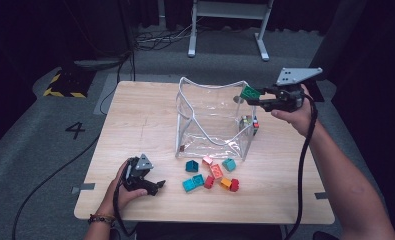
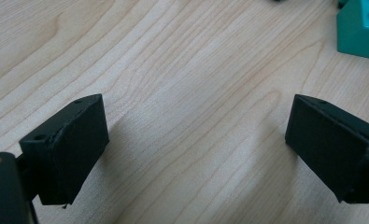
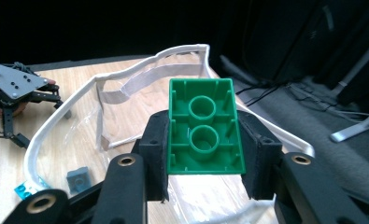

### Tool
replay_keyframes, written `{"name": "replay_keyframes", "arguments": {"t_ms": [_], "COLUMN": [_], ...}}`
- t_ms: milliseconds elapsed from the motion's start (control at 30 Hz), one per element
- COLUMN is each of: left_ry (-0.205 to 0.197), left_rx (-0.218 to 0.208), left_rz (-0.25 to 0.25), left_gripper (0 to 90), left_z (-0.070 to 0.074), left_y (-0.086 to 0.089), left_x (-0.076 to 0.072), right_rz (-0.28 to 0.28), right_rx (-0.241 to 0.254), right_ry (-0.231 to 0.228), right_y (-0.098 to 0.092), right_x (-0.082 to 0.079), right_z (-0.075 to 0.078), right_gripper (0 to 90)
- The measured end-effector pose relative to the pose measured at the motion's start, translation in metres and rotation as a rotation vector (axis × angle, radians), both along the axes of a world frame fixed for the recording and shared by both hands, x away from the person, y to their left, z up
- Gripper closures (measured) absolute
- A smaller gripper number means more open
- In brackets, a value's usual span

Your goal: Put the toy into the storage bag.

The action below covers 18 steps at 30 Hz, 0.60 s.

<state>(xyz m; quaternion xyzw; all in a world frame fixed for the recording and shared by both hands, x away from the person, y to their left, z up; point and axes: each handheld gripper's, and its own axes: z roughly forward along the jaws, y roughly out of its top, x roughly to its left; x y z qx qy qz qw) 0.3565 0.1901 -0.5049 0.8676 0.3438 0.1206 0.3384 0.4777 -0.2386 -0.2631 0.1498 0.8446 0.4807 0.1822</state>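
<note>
Right tongs (image 1: 263, 96) clamped on green brick (image 3: 204, 128), held just above clear pouch's (image 1: 212, 117) right rim, approx. drop stage; next prob. shift over opening & release; left tongs (image 1: 152, 186) apart, empty, on worktop (image 1: 135, 115) near-left of pouch.

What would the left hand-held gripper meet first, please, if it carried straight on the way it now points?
Probably the teal brick: the open left hand-held gripper points right across the table towards it, though depth is unclear.
</note>
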Motion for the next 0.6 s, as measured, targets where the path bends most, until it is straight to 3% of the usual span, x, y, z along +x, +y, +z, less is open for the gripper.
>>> {"name": "replay_keyframes", "arguments": {"t_ms": [167, 433, 533, 567, 600], "left_ry": [-0.003, 0.003, 0.003, -0.005, -0.005], "left_rx": [0.001, -0.004, -0.004, 0.005, 0.005], "left_rz": [0.002, 0.004, 0.004, 0.001, 0.001], "left_gripper": [6.3, 6.2, 6.3, 6.3, 6.3], "left_z": [0.000, 0.000, 0.000, 0.000, 0.000], "left_y": [0.000, 0.000, 0.000, 0.000, 0.000], "left_x": [0.000, 0.000, 0.000, 0.000, 0.000], "right_rz": [0.016, 0.056, 0.076, 0.064, 0.064], "right_rx": [-0.062, -0.227, -0.248, -0.328, -0.328], "right_ry": [0.032, 0.099, 0.135, 0.152, 0.152], "right_y": [0.019, 0.061, 0.068, 0.075, 0.075], "right_x": [0.012, 0.037, 0.044, 0.048, 0.048], "right_z": [-0.001, -0.016, -0.023, -0.030, -0.030], "right_gripper": [59.3, 59.2, 59.2, 59.2, 59.2]}}
